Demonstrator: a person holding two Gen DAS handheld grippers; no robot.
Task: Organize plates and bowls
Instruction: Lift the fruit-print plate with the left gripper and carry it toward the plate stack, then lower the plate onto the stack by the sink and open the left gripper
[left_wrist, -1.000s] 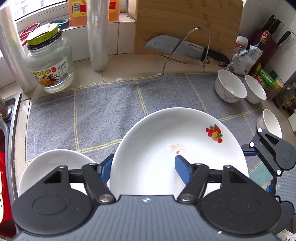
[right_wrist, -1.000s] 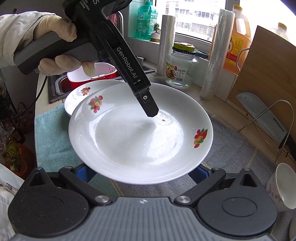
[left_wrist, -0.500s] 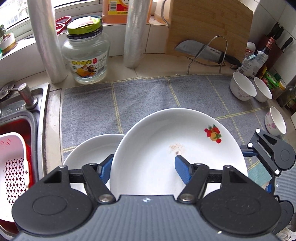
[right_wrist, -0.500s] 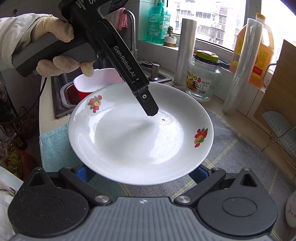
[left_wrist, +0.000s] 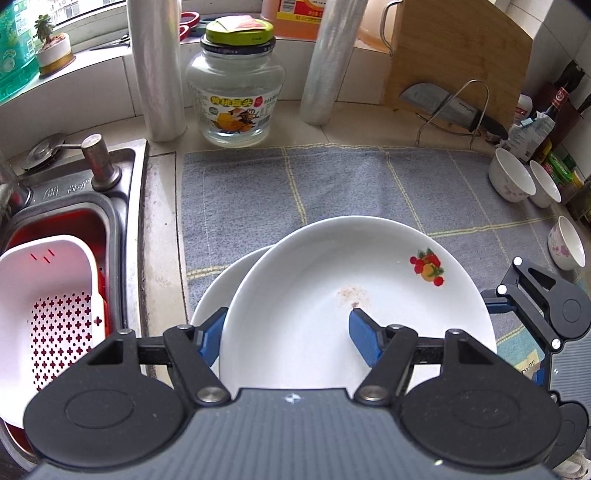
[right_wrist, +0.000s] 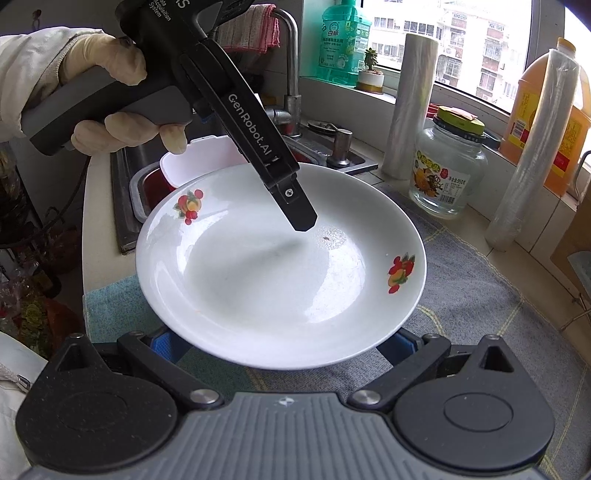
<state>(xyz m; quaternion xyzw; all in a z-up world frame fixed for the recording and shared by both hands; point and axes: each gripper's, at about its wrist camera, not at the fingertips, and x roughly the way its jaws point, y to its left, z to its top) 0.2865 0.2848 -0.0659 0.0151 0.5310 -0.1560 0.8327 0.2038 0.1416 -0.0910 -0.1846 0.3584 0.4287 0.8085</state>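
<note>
A white plate with fruit decals (left_wrist: 332, 302) is held above the grey cloth; it also shows in the right wrist view (right_wrist: 266, 280). My left gripper (left_wrist: 286, 338) is shut on its rim, one blue pad inside the plate, one beneath. My right gripper (right_wrist: 284, 345) has its jaws spread wide under the plate's near edge. A second white plate (left_wrist: 218, 291) lies on the cloth, mostly hidden under the held one. Three small white bowls (left_wrist: 511, 181) stand at the right.
A sink (left_wrist: 74, 206) with a red and white colander (left_wrist: 48, 295) is at the left. A glass jar (left_wrist: 236, 85), film rolls, an oil bottle, a cutting board (left_wrist: 461, 48) and a cleaver on a rack line the back wall.
Both grippers have carried the plate leftward toward the sink, so it now hangs over the second plate. The grips have not changed.
</note>
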